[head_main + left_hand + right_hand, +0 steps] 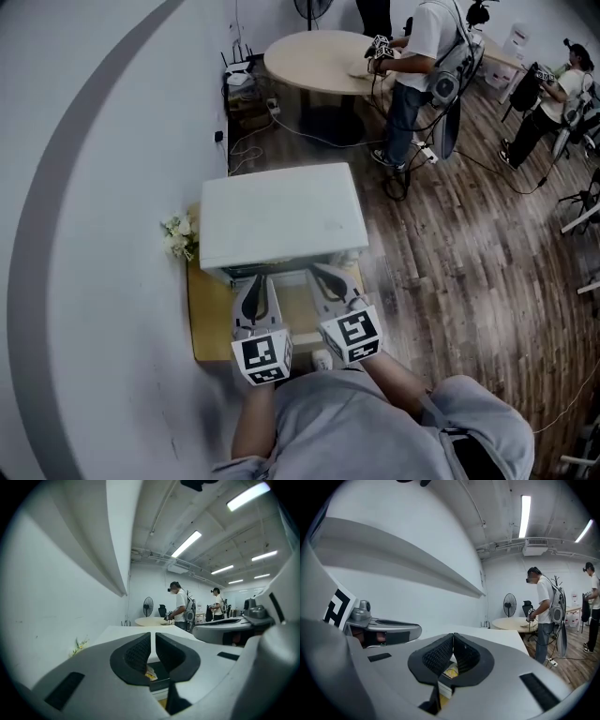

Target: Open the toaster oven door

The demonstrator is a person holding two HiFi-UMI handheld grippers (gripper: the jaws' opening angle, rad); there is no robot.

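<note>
Left claw [255,281], right claw [326,275] | toaster oven [281,216] just ahead

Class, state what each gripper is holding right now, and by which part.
Nothing is held. Left gripper: jaws a slit apart, empty. Right gripper: jaws together, empty. Both are at the toaster oven front.

Toaster oven [281,217], far end of the table [208,323]: door face hidden from me in the head view, under the oven's own top. Both gripper views: jaws screen most of the front. Yellow patch [451,671] behind them: too small for me to identify.
</note>
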